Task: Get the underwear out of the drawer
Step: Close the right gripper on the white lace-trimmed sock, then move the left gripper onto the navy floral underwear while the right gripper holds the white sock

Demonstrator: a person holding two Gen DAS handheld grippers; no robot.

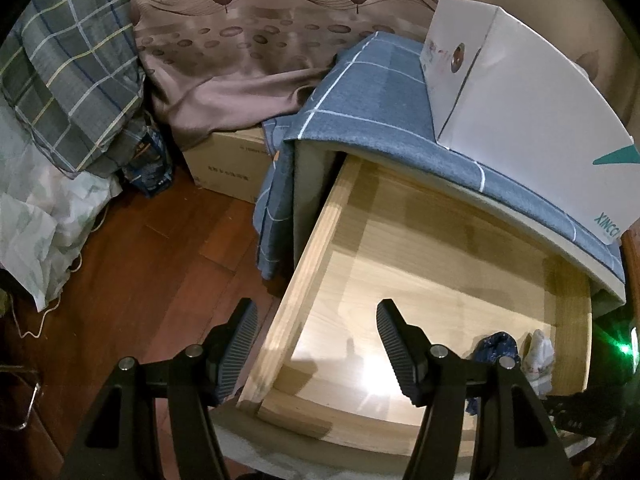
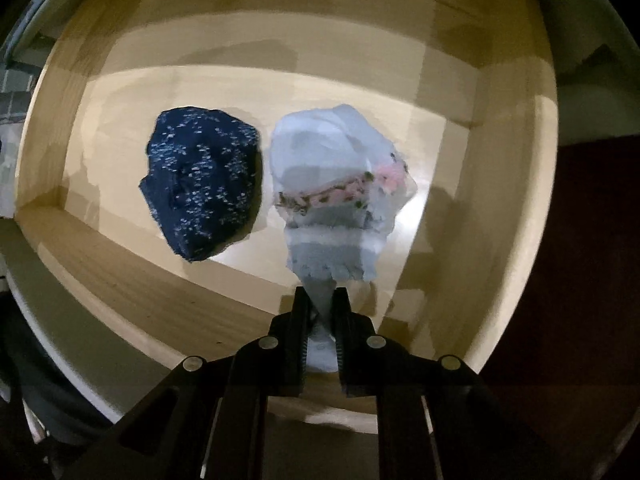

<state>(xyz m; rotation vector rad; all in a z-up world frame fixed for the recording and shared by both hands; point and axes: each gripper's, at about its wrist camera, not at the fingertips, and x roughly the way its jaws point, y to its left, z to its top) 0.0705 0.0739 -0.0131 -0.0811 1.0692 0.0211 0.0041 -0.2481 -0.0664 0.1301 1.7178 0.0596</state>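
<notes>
The right gripper (image 2: 320, 300) points down into the open wooden drawer (image 2: 120, 280), its fingers (image 2: 301, 320) pressed together on an edge of the pale underwear (image 2: 336, 184), a white piece with a pink floral band that hangs bunched from the pinch over the drawer bottom. Just beside it, on its left in the right wrist view, the dark blue speckled underwear (image 2: 202, 184) lies crumpled in the drawer. The left gripper (image 1: 316, 340) hangs over the drawer's front corner with its fingers (image 1: 394, 344) spread wide and nothing between them. A white cardboard box (image 1: 520, 92) sits on the blue checked cloth (image 1: 376, 112) covering the cabinet top.
</notes>
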